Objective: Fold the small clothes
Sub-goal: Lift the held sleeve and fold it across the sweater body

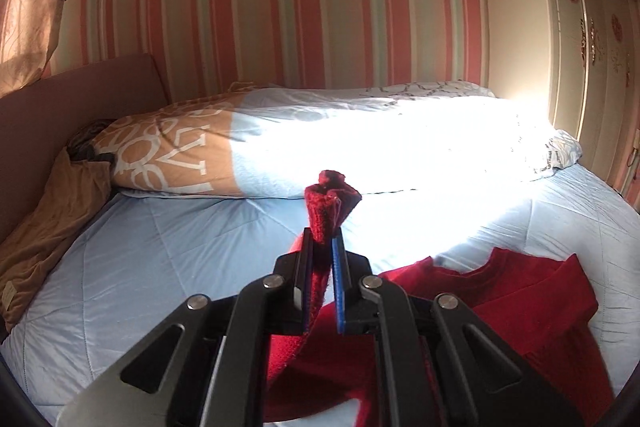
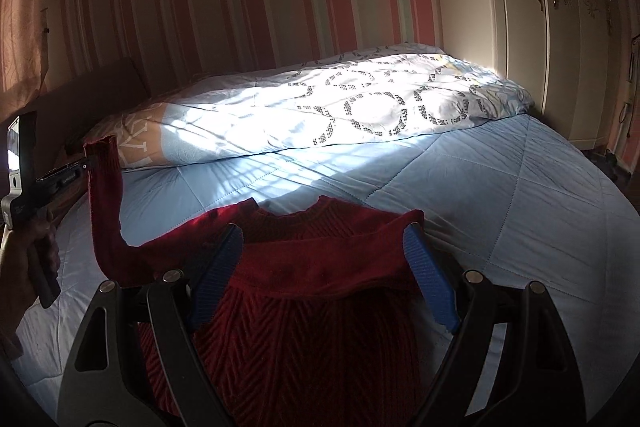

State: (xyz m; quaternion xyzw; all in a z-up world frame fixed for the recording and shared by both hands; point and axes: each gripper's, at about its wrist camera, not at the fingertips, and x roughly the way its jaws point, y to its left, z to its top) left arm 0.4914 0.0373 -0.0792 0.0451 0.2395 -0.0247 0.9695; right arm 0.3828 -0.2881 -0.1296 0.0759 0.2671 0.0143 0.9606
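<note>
Not much to read here tbh, the only real lettering is on the folded duvet (image 1: 256, 147) along the far side of the bed: big white letters on its tan end panel, and in the left wrist view I can make out what looks like "LOVE", sitting upside down and partly wrapped in ring shapes. From the right wrist view only a sliver of that same tan panel (image 2: 140, 143) shows, with a couple of white strokes that I can't turn into letters. The left gripper (image 2: 86, 167) body has a tiny white marking in that view, way too small to read.
</note>
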